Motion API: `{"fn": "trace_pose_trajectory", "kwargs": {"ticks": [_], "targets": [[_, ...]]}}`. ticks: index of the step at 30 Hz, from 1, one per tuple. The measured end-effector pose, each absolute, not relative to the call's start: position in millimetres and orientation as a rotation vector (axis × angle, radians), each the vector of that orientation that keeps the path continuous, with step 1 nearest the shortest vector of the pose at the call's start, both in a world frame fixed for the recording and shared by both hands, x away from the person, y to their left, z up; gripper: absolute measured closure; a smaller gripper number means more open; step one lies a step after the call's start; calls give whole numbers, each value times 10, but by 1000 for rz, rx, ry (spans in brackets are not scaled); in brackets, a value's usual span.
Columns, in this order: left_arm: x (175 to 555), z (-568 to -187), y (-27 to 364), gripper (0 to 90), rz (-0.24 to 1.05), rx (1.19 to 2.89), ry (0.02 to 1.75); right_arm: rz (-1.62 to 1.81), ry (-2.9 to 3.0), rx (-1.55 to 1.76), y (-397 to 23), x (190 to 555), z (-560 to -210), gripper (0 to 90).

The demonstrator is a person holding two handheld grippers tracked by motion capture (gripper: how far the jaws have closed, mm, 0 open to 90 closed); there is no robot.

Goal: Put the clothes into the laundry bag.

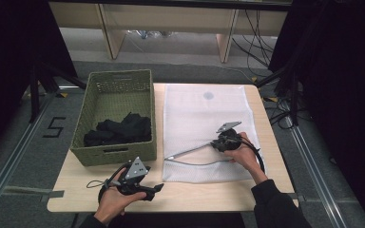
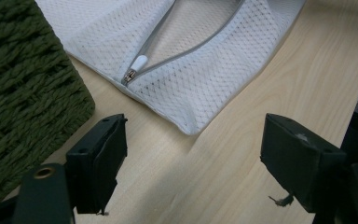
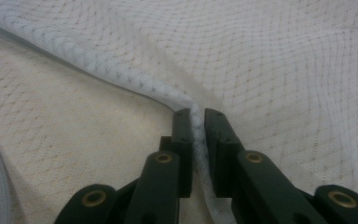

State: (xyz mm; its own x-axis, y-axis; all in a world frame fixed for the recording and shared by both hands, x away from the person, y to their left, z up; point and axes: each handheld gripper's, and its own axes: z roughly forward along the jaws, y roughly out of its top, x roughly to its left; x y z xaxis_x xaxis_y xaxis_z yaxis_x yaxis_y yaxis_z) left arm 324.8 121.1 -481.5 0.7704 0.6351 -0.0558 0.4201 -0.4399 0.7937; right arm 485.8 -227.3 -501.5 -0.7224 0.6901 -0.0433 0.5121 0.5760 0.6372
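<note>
A: One thing is being worked on here, the white mesh zip-up laundry bag (image 1: 204,128). It lies flat on the right half of the pale wooden table (image 1: 180,194), with its zipped edge towards the person and the zip partly open.

B: And the right gripper (image 1: 224,141) is on it?

A: Yes. In the right gripper view the jaws are nearly together, with a raised ridge of the mesh (image 3: 196,135) pinched between them. My guess is that the upper flap of the opening is gripped so it can be lifted off the lower layer and the mouth held open.

B: Where does the zip stand?

A: In the left gripper view the small white zip pull (image 2: 138,63) sits near the bag's corner, close to the basket, and the grey zip tracks spread away from it. So the opening runs from that corner towards the right hand's side.

B: What about the left gripper (image 1: 153,189)?

A: It is held low over the near edge of the table, just in front of the basket, with its jaws wide apart and nothing between them. I'd judge it is kept free to fetch something.

B: Fetch what?

A: Probably the black clothes (image 1: 119,130) heaped in the olive-green woven basket (image 1: 119,80), which stands just beside the bag's left edge. That placement keeps the carry from basket to bag short.
</note>
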Motion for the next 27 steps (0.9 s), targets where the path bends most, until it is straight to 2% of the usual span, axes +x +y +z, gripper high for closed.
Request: {"fn": "trace_pose_trajectory", "kwargs": {"ticks": [4, 18, 25, 27], "targets": [[3243, -4823, 1214, 225, 316, 2092, 791, 858, 2525, 962, -2247, 4834, -5001, 893], [3256, -4751, 1236, 228, 324, 2053, 804, 886, 2454, 847, -2208, 4780, -4733, 897], [3303, -4544, 1278, 228, 337, 2032, 835, 919, 2406, 819, -2222, 4797, -4520, 898], [3306, -4454, 1291, 228, 376, 2074, 815, 941, 2406, 810, -2203, 4782, -4456, 898]]}}
